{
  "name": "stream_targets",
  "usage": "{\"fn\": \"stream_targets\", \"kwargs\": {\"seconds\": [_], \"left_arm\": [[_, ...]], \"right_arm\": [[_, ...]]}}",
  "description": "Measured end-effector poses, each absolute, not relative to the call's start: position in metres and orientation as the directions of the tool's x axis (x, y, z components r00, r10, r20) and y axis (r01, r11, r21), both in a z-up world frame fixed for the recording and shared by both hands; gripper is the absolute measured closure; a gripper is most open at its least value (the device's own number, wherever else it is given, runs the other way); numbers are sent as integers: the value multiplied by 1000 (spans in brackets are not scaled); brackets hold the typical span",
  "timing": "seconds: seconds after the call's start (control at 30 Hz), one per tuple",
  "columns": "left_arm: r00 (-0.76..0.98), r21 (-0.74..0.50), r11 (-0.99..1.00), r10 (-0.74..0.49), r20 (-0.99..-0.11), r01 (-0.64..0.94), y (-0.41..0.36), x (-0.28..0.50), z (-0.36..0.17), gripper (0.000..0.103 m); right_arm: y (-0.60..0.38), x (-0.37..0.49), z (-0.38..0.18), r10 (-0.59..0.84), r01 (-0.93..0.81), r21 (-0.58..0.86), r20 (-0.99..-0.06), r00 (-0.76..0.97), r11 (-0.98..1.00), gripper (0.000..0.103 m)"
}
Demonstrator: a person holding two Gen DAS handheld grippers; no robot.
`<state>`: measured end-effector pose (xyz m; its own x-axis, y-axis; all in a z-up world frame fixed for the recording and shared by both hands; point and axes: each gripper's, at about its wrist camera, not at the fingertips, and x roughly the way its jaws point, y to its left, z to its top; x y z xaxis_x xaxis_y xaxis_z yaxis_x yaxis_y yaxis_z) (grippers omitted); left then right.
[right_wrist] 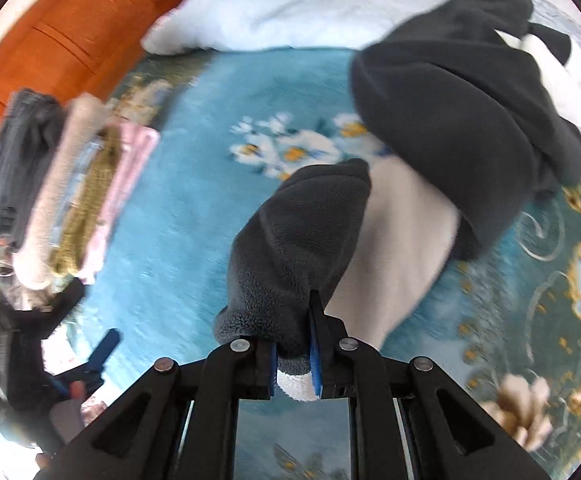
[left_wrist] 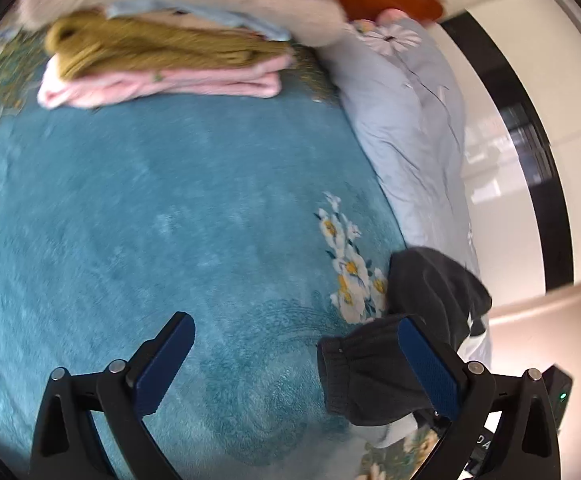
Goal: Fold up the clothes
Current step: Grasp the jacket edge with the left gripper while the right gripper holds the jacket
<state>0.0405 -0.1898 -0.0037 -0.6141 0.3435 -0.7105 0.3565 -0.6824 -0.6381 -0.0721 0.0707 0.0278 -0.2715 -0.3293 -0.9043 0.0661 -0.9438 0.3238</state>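
Note:
A dark grey fleece garment [right_wrist: 450, 112] with a white lining lies crumpled on the teal floral blanket [right_wrist: 194, 216]. My right gripper [right_wrist: 294, 352] is shut on a fold of it, near a sleeve end, with the fabric bunched between the blue pads. In the left wrist view, my left gripper [left_wrist: 294, 364] is open above the blanket [left_wrist: 150, 220]. A ribbed cuff of the same dark garment [left_wrist: 354, 376] lies against its right finger [left_wrist: 430, 364], not pinched. The left gripper also shows in the right wrist view [right_wrist: 102, 352] at lower left.
A stack of folded clothes [left_wrist: 162, 60], olive on pink with beige and grey above, sits at the blanket's far side; it also shows in the right wrist view [right_wrist: 66, 184]. A pale blue quilt [left_wrist: 406, 120] lies along the right. An orange wooden headboard [right_wrist: 62, 32] stands behind.

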Motion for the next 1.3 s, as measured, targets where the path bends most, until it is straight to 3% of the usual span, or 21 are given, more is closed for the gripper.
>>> {"fn": "stream_targets", "kwargs": {"seconds": [0.17, 0.3, 0.47, 0.77, 0.97, 1.07, 1.13, 1.2, 1.3], "left_arm": [[-572, -597, -747, 363, -735, 292, -159, 45, 6, 0], [-543, -641, -691, 415, -730, 334, -159, 58, 0, 0], [-568, -743, -535, 490, -661, 402, -169, 85, -8, 0], [-429, -802, -511, 678, -597, 308, -117, 72, 3, 0], [-314, -782, -532, 719, -620, 324, -74, 50, -14, 1], [-264, -764, -547, 724, -637, 343, -62, 46, -20, 14], [-237, -749, -563, 720, -652, 350, -55, 45, -23, 40], [-227, -737, -577, 711, -665, 352, -51, 45, -25, 56], [-212, -719, -598, 697, -685, 354, -44, 45, -28, 67]], "right_arm": [[73, -62, 40, -363, 203, 314, -888, -284, -927, 90], [73, -42, 60, -442, 355, 335, -850, -286, -873, 90], [71, -4, 78, -499, 498, 322, -822, -275, -805, 90], [88, 33, 61, -493, 467, 334, -826, -273, -819, 90], [99, 31, 63, -494, 473, 330, -824, -278, -817, 90], [106, 33, 59, -476, 466, 318, -835, -275, -826, 90], [110, 34, 56, -464, 461, 309, -843, -273, -832, 89], [115, 35, 54, -452, 456, 300, -850, -271, -838, 89], [121, 36, 50, -434, 449, 287, -861, -267, -846, 87]]}}
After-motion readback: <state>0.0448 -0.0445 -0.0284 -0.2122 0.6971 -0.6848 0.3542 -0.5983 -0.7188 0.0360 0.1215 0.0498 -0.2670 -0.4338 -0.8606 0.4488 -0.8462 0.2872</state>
